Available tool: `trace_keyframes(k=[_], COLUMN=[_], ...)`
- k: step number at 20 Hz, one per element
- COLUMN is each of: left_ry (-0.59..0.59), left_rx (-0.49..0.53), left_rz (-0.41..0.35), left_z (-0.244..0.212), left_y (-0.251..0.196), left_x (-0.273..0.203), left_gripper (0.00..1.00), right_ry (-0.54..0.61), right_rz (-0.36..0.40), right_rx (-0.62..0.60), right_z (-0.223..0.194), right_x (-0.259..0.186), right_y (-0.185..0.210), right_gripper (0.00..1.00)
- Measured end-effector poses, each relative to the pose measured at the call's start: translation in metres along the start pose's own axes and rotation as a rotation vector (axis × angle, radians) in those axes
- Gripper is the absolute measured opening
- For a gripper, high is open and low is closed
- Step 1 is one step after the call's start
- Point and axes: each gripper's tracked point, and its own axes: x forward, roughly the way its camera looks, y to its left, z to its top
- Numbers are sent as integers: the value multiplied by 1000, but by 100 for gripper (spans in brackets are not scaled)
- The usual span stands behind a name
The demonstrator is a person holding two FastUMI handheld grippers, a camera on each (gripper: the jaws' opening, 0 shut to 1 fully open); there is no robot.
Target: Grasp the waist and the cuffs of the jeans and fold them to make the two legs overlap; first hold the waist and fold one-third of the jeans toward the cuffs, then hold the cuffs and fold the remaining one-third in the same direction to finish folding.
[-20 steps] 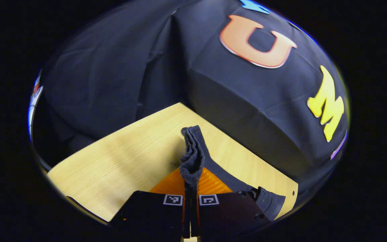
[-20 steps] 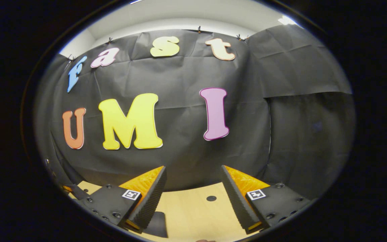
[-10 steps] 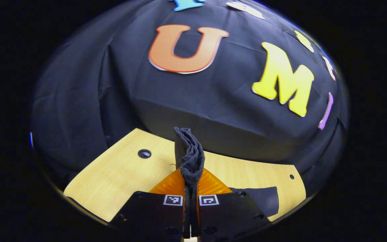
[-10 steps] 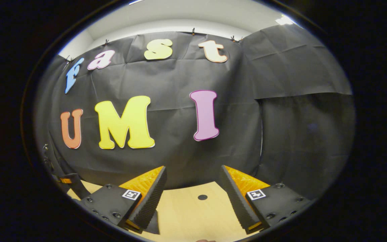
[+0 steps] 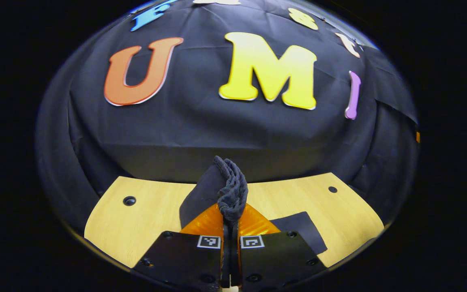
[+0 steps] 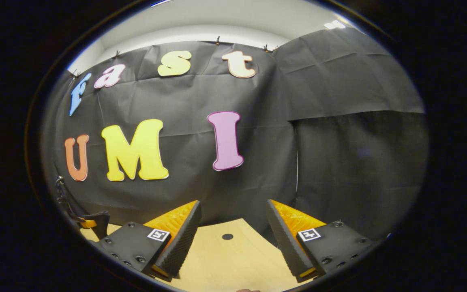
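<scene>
One pair of dark jeans (image 5: 230,190) is pinched in a bunched fold between the closed fingers of the left gripper (image 5: 230,219), above one wooden table (image 5: 144,207). The right gripper (image 6: 233,231) is held wide apart, nothing between its two fingers.

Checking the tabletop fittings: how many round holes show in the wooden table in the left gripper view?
2: one hole near the table's far left corner, one smaller hole near the far right. The jeans may hide others.
</scene>
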Motion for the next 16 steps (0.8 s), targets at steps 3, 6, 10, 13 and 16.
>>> trace_keyframes(k=[3, 6, 10, 13, 16], left_ry=[26, 68, 116, 164, 181], left_rx=[92, 193, 370, 482, 587], left_rz=[-56, -110, -166, -218, -251], left_z=[-12, -36, -71, -104, -131], left_y=[-41, -72, -104, -126, -135], left_x=[8, 13, 20, 25, 35], left_gripper=[4, 4, 4, 4, 4], right_ry=[3, 11, 19, 38, 38], right_rz=[-16, -32, -55, -65, -75], right_rx=[-9, -10, -6, 8, 8], right_z=[-2, -6, -11, -16, -18], right_x=[-2, -4, -8, -10, -13], right_y=[-9, -18, -31, -36, -42], right_gripper=[99, 99, 98, 99, 99])
